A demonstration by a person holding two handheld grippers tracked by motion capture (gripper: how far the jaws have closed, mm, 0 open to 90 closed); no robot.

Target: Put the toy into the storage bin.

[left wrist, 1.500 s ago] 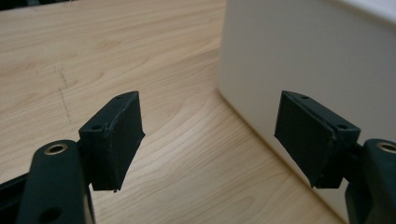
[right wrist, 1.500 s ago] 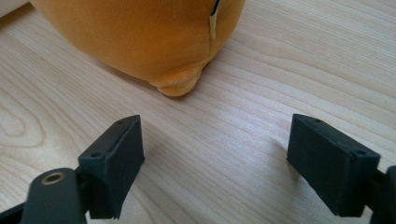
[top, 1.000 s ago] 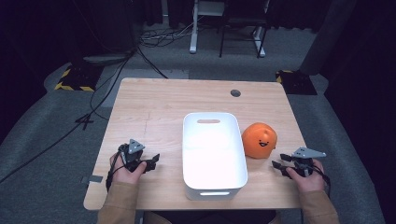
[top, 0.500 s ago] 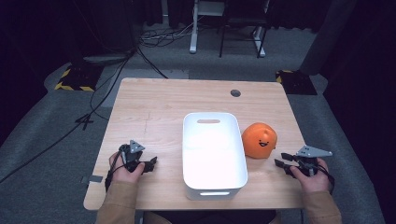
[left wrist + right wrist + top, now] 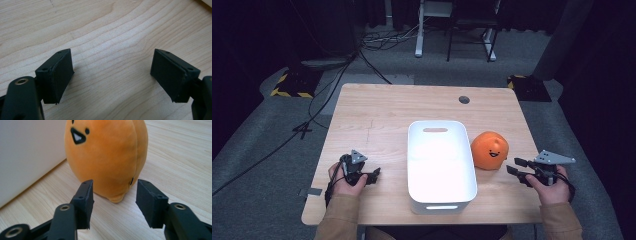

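Note:
An orange plush toy [image 5: 489, 149] with a smiling face stands on the wooden table [image 5: 377, 115], touching the right side of a white plastic bin [image 5: 440, 165]. My right gripper [image 5: 515, 166] is open just right of the toy, jaws pointing at it. In the right gripper view the orange plush toy [image 5: 105, 155] rises just beyond the open jaws, apart from them, and the bin wall [image 5: 27, 155] is at left. Near the table's front left my left gripper [image 5: 374, 175] rests low, open, with bare wood [image 5: 112, 50] between its jaws.
A small round grommet [image 5: 464, 99] is set in the table's far right. Cables [image 5: 332, 85] and a black-and-yellow floor plate [image 5: 292, 82] lie on the grey floor beyond the table. A desk frame [image 5: 452, 30] stands at the back.
My right gripper has lifted slightly and edged away to the right of the toy. The left gripper has hardly moved.

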